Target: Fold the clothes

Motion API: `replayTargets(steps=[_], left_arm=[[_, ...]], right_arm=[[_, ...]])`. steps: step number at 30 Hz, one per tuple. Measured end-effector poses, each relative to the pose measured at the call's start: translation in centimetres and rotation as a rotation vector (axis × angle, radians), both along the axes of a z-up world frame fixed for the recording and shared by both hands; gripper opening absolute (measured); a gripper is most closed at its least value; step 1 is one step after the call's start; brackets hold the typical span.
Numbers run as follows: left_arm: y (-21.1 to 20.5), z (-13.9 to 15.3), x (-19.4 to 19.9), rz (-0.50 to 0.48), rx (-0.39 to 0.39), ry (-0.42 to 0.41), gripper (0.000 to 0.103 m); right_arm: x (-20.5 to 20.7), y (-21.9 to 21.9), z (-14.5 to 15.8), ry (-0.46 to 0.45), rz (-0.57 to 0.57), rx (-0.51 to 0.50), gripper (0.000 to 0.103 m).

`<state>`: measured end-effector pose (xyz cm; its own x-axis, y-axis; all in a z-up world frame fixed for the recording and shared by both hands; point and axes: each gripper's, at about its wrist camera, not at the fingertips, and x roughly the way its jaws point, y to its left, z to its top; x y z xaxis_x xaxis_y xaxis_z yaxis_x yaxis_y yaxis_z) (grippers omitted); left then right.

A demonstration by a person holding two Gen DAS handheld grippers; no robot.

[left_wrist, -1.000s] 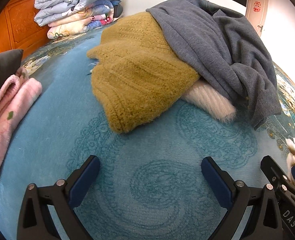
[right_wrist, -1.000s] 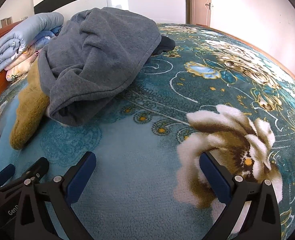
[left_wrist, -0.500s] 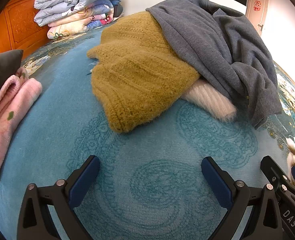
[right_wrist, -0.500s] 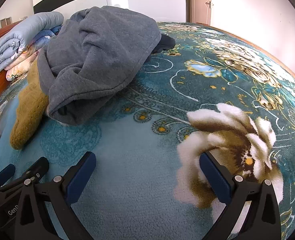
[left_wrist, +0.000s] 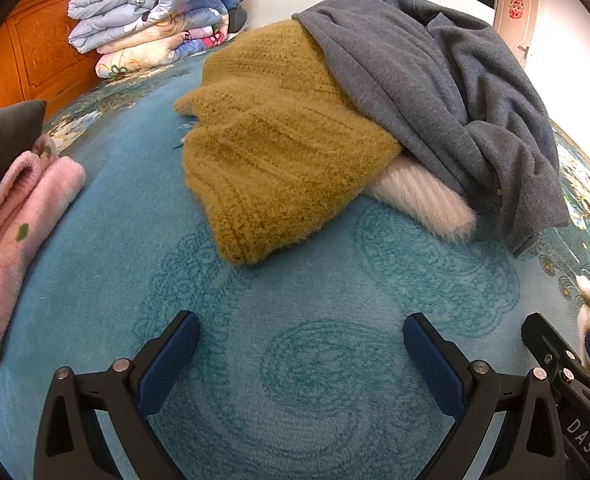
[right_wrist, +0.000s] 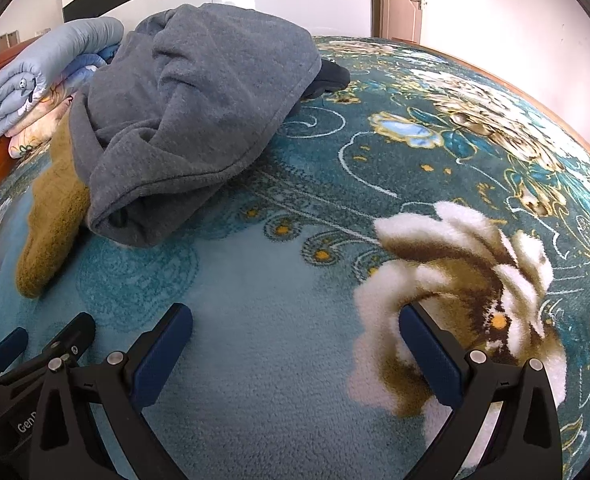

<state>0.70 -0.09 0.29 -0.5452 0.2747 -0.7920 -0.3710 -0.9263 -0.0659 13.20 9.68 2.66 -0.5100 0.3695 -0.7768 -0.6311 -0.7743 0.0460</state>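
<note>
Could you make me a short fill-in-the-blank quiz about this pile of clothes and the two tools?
1. Draped over the mustard sweater is a ____ garment.
2. Peeking from beneath that pile is a fluffy ____ knit.
3. The left tool and the right tool both have their jaws ____.
4. The folded pink garment lies to the pile's ____.

Missing words: grey; white; open; left

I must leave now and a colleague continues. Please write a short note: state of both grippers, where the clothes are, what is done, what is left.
Left gripper: open, empty, above the blanket.
Right gripper: open, empty, beside it.
Pile ahead: grey garment on top of mustard sweater, white knit under both.
Pink item lies folded at left.
Left to do: the whole pile, starting probably with the grey one.
</note>
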Motion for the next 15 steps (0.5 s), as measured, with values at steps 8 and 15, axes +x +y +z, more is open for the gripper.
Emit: replayTargets(steps=[8, 15], left_arm=[[-3.5, 1.3, 0.6, -0.035, 0.279, 0.013, 0.103], [-4.4, 2.2, 0.8, -0.044, 0.36, 0.066, 0.103]], right_arm=[[1.1, 0.3, 1.5, 0.107, 0.018, -0.049, 0.103], [-3.1, 1.3, 4.8, 0.237, 0.182, -0.241, 0.084]])
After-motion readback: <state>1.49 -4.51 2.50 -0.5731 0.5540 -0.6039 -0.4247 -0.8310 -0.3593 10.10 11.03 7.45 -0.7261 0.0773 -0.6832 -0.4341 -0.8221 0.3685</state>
